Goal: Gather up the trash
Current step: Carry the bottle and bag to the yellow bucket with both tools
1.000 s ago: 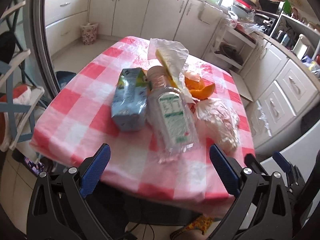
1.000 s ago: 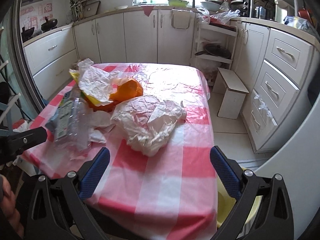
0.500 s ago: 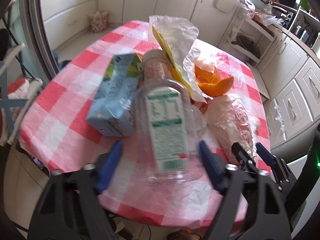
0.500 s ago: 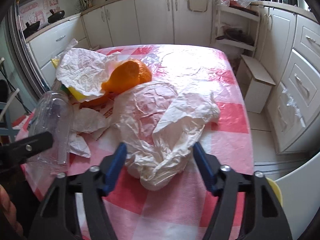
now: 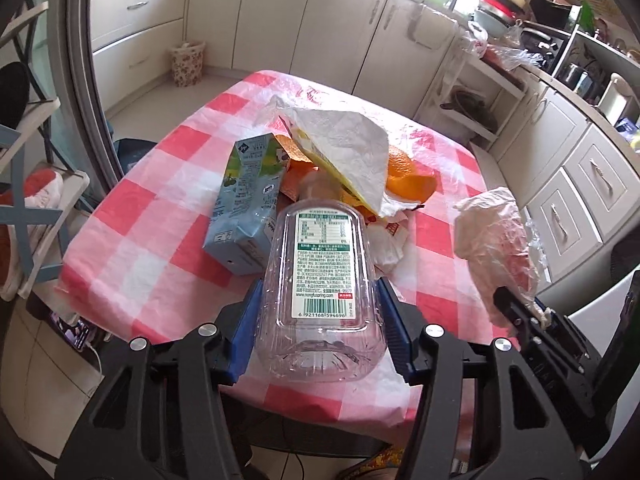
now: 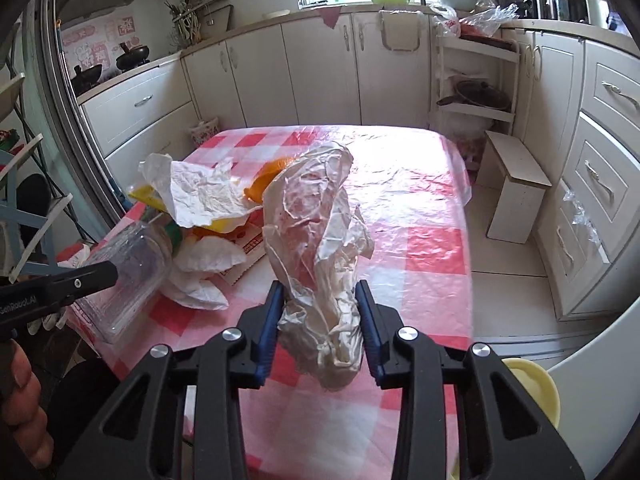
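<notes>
Both grippers are now brought in from wide open: the left gripper (image 5: 318, 316) is being closed on the clear plastic bottle (image 5: 320, 280), the right gripper (image 6: 320, 312) on the crumpled white bag (image 6: 320, 248). Both items are raised off the checked tablecloth (image 6: 420, 216); the milk carton (image 5: 248, 208) and orange peel (image 5: 404, 172) are left lying there.

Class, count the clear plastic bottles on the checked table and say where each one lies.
1. The clear plastic bottle lies at the table's near edge between the closing left gripper pads, beside the blue carton. The paper pile could hide more.
</notes>
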